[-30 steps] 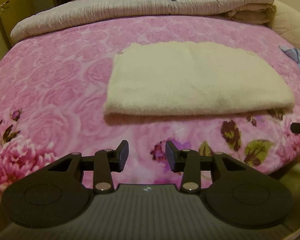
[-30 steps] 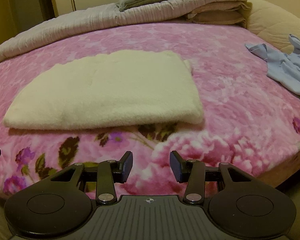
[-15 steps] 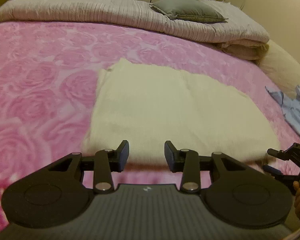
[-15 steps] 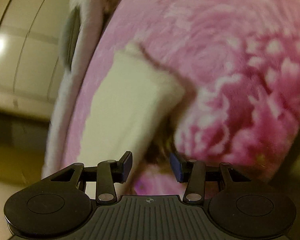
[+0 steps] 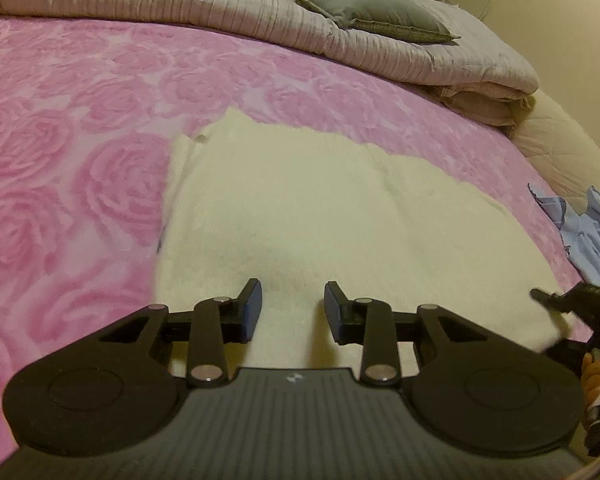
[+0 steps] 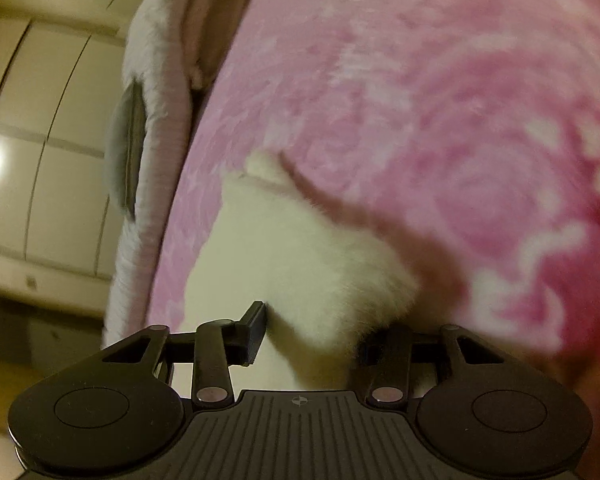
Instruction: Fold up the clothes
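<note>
On the pink rose bed (image 5: 80, 184) lies 1 folded cream fleece (image 5: 320, 216). Both tongs came closer than before. Left tongs (image 5: 293, 306) sit over its near edge, jaws spread w/ a gap, just been closing. Right tongs (image 6: 312, 330) rolled sideways, closing round the fleece corner; can't tell if pinched. 1 blue shirt (image 5: 592, 236), 1 grey pillow (image 5: 372, 12).

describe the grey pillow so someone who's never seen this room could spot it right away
Start from the pink rose-patterned blanket covering the bed, then look to its far edge, where a pale ribbed quilt lies in a long folded roll. The grey pillow sits on top of that roll, toward its right end. It is the only small, flat, grey piece there, darker than the bedding under it.
</note>
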The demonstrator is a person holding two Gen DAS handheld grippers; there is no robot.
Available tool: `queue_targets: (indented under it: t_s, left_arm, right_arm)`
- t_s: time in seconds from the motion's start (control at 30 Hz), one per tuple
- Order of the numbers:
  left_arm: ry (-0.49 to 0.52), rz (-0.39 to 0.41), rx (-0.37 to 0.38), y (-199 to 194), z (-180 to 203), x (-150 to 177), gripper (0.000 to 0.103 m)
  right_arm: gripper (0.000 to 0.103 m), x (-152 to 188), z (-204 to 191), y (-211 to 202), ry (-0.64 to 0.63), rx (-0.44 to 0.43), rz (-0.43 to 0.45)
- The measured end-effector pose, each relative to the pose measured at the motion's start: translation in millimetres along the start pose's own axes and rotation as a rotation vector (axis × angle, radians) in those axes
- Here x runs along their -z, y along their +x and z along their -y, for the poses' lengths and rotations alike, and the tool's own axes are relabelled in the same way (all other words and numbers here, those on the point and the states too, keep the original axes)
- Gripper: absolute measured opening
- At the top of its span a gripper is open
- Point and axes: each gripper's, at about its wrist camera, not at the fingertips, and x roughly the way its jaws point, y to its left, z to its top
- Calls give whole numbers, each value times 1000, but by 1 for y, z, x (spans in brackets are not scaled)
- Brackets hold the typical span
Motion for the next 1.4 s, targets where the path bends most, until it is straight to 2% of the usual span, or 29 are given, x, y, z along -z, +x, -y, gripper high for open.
queue_targets:
  t_s: [0.07,0.13,0.17,0.23,0.3,0.4,0.53,0.63,0.67,0.7,0.73,0.77,0.9,0.97,1.03,1.13,1.2,1.27,1.33,1.4]
  left_arm:
    - [-18,-5,13,-1,-5,-2,26]
    - [-54,-8,25,-4,-12,-6,14]
    - [-78,-7,34,-6,-18,-7,12]
    - [-126,0,57,-11,-29,-9,12]
    - [-168,4,85,-16,-39,-10,12]
    - [-236,8,144,-22,-52,-9,13]
    - [-329,23,206,-30,-67,-2,13]
    - [-390,28,230,-34,-76,4,13]
    - [-409,28,236,-35,-78,6,13]
    - [-423,29,241,-36,-80,8,13]
    - [-431,29,243,-37,-81,9,13]
    - [-439,30,251,-38,-81,9,13]
    - [-476,43,312,-40,-76,5,15]
    - [-506,40,369,-36,-72,3,24]
    - [-549,19,417,-25,-69,0,25]
    - [-611,-27,463,-1,-64,-4,27]
    - [-647,-63,480,19,-59,-8,28]
    - [-680,-99,489,38,-55,-13,29]
    - [-701,-121,494,54,-51,-19,30]
    - [-722,-143,500,70,-46,-25,32]
  right_arm:
    - [27,2,-11,3,-117,42,-3]
    - [25,8,-29,2,-267,90,8]
    - [24,15,-39,1,-359,119,22]
    - [24,40,-72,-1,-632,183,90]
    - [23,72,-105,-4,-914,208,167]
    - [23,132,-146,-6,-1302,164,242]
    - [24,215,-162,0,-1667,55,189]
    - [32,261,-148,15,-1870,46,78]
    - [47,273,-141,19,-1917,42,57]
    - [55,280,-135,20,-1960,36,50]
    - [61,280,-132,19,-1973,27,43]
    - [62,280,-130,18,-1978,18,35]
    - [65,238,-137,-10,-1822,-126,-65]
    - [65,203,-147,-29,-1659,-234,-114]
    - [65,162,-149,-45,-1395,-294,-119]
    - [65,96,-139,-40,-884,-251,-129]
    - [61,56,-111,-18,-499,-125,-177]
    - [43,35,-85,7,-197,-98,-237]
    - [41,33,-69,30,14,-126,-297]
    - [41,36,-64,51,136,-133,-339]
